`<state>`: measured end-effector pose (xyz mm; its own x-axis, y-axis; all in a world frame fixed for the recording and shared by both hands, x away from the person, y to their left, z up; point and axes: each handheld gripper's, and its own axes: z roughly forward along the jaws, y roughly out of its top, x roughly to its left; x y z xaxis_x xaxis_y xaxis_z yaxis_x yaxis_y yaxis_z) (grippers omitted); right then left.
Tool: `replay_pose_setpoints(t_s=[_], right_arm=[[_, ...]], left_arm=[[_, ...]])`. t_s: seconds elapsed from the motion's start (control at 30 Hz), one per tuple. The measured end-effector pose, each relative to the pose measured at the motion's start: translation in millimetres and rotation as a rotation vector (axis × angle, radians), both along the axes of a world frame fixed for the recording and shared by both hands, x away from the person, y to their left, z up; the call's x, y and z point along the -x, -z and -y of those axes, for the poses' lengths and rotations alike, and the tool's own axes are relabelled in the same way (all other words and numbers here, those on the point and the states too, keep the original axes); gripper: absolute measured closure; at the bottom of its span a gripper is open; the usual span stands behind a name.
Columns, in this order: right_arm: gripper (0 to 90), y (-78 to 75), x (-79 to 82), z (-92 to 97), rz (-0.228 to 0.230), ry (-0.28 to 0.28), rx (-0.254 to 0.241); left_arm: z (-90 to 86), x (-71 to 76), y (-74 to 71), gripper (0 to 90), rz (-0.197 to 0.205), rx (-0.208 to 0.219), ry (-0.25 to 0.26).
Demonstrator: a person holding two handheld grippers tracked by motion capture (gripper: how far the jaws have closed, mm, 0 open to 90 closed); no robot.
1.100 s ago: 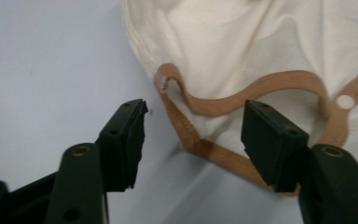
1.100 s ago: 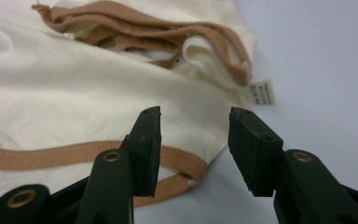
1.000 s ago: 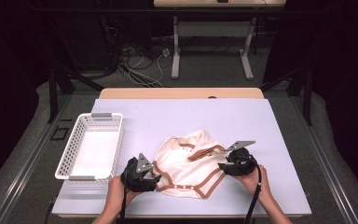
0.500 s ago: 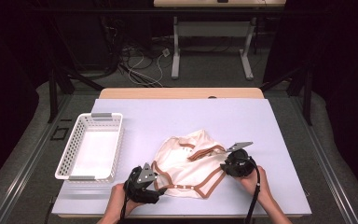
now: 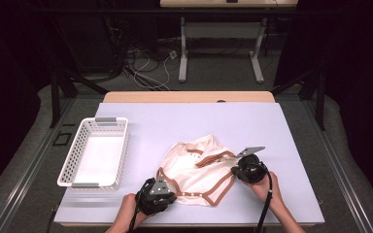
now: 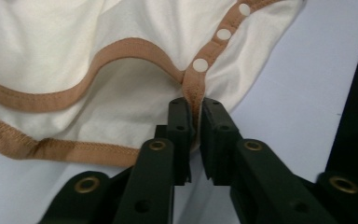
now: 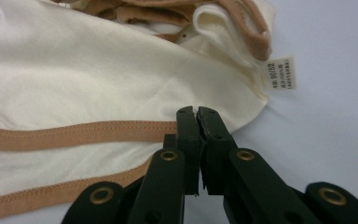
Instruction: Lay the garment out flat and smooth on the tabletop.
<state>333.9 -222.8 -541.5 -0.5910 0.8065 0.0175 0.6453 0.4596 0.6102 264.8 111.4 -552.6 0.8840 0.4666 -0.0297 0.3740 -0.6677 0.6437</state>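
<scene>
A cream baby bodysuit with brown trim lies crumpled on the lavender table, near its front edge. My left gripper is at the garment's front left corner. Its jaws have just been closing and now pinch the brown snap strip between the left gripper pads. My right gripper is at the garment's right edge. Its jaws have also just been closing, and the right gripper is shut on the cream cloth where the brown band ends. A white care label sticks out nearby.
A white plastic basket stands at the table's left side with nothing in it. Bare table lies behind and to the right of the garment. Beyond the far edge are a dark floor, cables and a desk frame.
Both grippers' jaws have closed onto the bodysuit's edge. The left hand has slid a little toward the front edge and lower; the right hand has stayed where it was.
</scene>
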Motion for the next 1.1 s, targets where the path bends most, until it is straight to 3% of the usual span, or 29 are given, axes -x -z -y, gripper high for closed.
replay_pose_setpoints(t_s=[0.13,0.27,0.33,0.37,0.57,0.67,0.7,0.73,0.87,1.03,1.1], right_arm=[[88.1,-2.0,-0.4,3.5,0.026,0.017,0.023],[88.1,-1.1,-2.5,8.5,0.011,0.022,0.028],[88.0,-1.1,-2.7,10.0,0.029,0.025,0.011],[88.0,-4.0,-1.6,10.4,0.014,0.036,0.024],[86.7,-2.8,-3.3,10.6,0.051,0.041,0.052],[77.7,1.7,-5.6,8.4,0.032,0.035,0.052],[73.9,3.3,-6.5,10.0,0.059,0.030,0.025],[69.8,-0.5,-6.3,12.2,0.036,0.032,0.040],[61.0,-5.3,-5.0,18.6,0.032,0.063,-0.021],[52.6,-2.5,-6.6,17.9,0.003,0.055,-0.021],[52.0,-1.1,-7.2,16.9,-0.003,0.047,-0.014]], left_arm=[[3.4,2.8,0.2,86.0,-0.019,0.020,0.026],[10.8,7.9,-0.8,86.0,-0.010,0.025,0.055],[13.7,10.5,-0.9,86.0,-0.029,0.040,0.065],[14.7,11.3,-1.1,86.0,-0.028,0.042,0.070],[16.1,10.7,-1.1,85.1,-0.036,0.043,0.078],[12.8,9.2,-3.2,80.0,-0.038,0.052,0.067],[11.3,8.4,-4.9,77.6,-0.036,0.053,0.063],[9.3,7.2,-7.0,73.0,-0.031,0.052,0.058],[0.4,2.5,-14.3,59.2,0.005,0.069,-0.012],[-6.2,-4.1,-17.5,43.1,0.106,0.026,-0.158],[-8.9,-8.5,-15.4,40.0,0.119,0.018,-0.214]])
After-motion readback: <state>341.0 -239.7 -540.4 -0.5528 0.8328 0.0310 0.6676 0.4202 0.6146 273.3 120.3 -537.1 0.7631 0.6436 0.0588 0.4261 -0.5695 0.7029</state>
